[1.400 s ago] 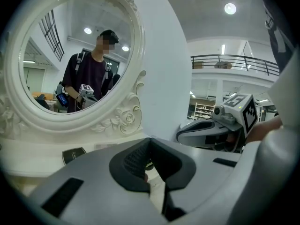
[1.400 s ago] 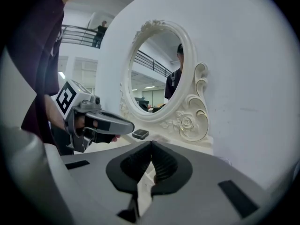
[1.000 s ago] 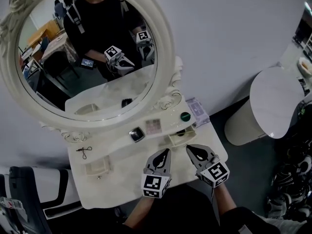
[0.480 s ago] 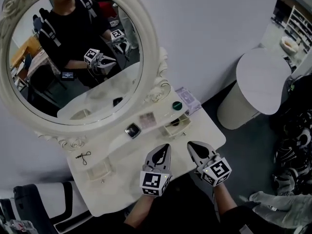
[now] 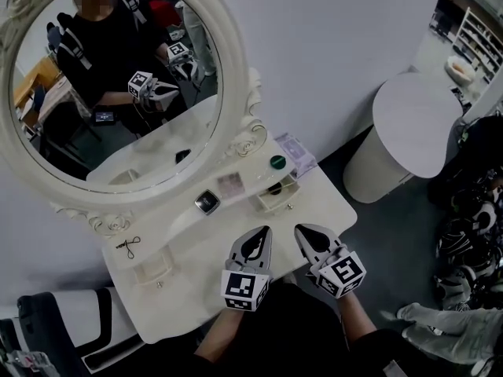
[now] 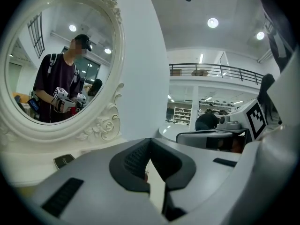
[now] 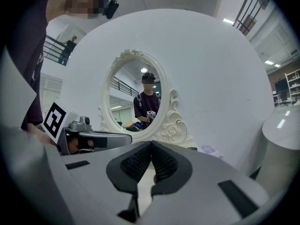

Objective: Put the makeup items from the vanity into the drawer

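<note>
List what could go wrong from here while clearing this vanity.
Both the left tongs and right tongs are shut and empty. Reaching in like that would likely shove the black compact rather than grip it.
The clear box sits by the right edge of the vanity. A nudge might knock it off.

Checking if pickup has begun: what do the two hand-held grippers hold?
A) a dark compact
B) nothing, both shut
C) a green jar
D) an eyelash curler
B: the left hand-held gripper and the right hand-held gripper each show jaws pressed together with nothing between them.
</note>
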Action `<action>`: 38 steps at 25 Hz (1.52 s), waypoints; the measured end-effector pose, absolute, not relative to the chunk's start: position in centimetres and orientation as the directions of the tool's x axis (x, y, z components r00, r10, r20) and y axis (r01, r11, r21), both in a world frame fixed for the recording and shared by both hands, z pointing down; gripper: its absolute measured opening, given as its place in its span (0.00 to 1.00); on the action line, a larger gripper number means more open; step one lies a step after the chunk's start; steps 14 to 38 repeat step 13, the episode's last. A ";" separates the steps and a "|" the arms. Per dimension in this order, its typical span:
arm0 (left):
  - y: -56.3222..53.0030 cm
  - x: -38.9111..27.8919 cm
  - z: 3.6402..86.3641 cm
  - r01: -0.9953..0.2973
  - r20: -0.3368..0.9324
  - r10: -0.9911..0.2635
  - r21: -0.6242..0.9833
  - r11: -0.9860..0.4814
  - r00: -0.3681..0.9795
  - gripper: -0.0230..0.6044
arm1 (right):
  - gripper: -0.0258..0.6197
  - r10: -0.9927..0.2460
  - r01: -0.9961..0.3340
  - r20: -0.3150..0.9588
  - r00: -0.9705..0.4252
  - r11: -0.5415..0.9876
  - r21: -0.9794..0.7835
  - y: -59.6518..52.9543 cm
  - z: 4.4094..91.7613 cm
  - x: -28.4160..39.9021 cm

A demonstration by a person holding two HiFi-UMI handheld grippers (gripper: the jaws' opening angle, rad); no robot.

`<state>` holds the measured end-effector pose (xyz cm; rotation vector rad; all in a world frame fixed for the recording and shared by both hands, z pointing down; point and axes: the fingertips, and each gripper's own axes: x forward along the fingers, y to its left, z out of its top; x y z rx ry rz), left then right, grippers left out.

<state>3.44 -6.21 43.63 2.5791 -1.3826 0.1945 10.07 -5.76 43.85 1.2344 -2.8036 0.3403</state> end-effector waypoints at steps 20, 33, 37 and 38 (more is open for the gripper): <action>-6.3 3.5 43.3 -0.855 0.201 -0.831 0.109 -0.507 0.518 0.06 | 0.07 -0.692 -0.706 0.139 -0.708 0.691 -0.159 -6.1 43.6 10.3; -6.3 3.5 43.3 -0.855 0.201 -0.831 0.109 -0.507 0.518 0.06 | 0.07 -0.692 -0.706 0.139 -0.708 0.691 -0.159 -6.1 43.6 10.3; -6.3 3.5 43.3 -0.855 0.201 -0.831 0.109 -0.507 0.518 0.06 | 0.07 -0.692 -0.706 0.139 -0.708 0.691 -0.159 -6.1 43.6 10.3; -6.3 3.5 43.3 -0.855 0.201 -0.831 0.109 -0.507 0.518 0.06 | 0.07 -0.692 -0.706 0.139 -0.708 0.691 -0.159 -6.1 43.6 10.3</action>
